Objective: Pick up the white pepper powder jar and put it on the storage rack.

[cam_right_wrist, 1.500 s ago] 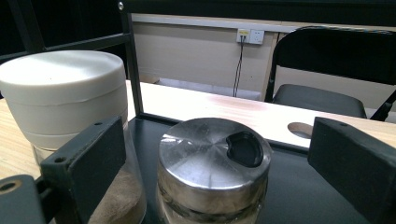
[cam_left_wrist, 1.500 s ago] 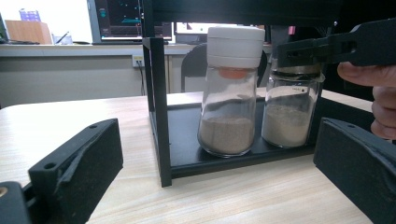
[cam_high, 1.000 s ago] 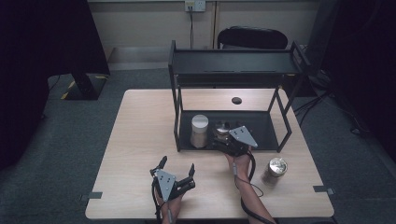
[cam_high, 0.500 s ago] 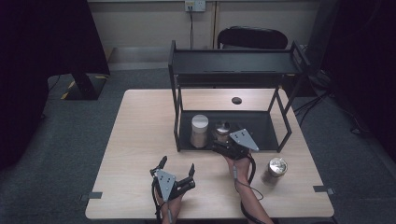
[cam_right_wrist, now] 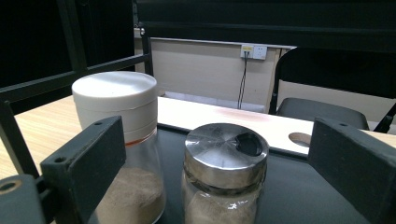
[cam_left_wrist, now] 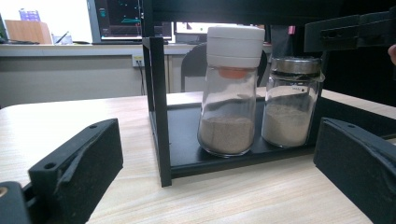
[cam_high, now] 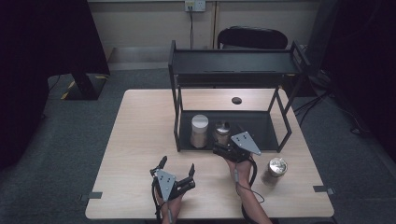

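Steel-lidded glass jar point(cam_right_wrist: 224, 175) of powder sits beside the white-capped glass shaker point(cam_right_wrist: 119, 154), right hand-held gripper point(cam_high: 223, 148) spread wide around it; left hand-held gripper point(cam_high: 176, 170) gapes empty.

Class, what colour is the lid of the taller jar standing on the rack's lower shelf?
White; the taller jar's lid shows best in the left gripper view.

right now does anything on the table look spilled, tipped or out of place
Nothing looks spilled or tipped. The white-lidded jar and the metal-lidded jar stand upright side by side on the rack's bottom shelf. A third jar stands alone on the table, outside the rack. The right gripper is open by the shelf's front edge.
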`<state>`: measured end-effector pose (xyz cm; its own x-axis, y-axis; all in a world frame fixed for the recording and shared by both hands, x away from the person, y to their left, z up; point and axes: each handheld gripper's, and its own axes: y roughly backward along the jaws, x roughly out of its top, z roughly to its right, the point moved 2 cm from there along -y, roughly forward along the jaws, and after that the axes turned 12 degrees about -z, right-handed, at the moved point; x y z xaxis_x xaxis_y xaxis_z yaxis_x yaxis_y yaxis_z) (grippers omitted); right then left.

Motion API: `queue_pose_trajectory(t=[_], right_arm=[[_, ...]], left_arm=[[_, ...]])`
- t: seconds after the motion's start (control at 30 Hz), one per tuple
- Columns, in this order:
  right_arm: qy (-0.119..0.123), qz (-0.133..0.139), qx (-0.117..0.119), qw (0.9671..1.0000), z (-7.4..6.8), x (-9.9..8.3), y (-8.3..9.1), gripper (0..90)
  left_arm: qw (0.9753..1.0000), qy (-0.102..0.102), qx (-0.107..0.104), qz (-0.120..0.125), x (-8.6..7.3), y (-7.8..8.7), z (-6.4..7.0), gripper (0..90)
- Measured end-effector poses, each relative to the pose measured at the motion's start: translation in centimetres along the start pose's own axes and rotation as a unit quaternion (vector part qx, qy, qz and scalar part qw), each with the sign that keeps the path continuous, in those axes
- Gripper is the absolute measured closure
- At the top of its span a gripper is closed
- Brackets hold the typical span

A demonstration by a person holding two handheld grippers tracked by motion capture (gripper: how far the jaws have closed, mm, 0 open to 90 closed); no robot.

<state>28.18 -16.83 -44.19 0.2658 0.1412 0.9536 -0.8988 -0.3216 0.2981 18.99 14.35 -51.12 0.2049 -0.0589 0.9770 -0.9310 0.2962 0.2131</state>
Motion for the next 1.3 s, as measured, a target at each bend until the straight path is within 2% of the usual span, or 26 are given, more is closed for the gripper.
queue_pose_trajectory(t=[0.6, 1.3], right_arm=[[-0.01, 0.011, -0.002, 0.9999, -0.2, -0.9, 1.6, 3.4], [-0.014, 0.011, -0.002, 0.9998, -0.8, -2.5, 3.4, 3.7]], left_arm=[[1.0, 0.0, 0.0, 0.0, 0.0, 0.0, 0.0, 0.9], [1.0, 0.0, 0.0, 0.0, 0.0, 0.0, 0.0, 0.9]])
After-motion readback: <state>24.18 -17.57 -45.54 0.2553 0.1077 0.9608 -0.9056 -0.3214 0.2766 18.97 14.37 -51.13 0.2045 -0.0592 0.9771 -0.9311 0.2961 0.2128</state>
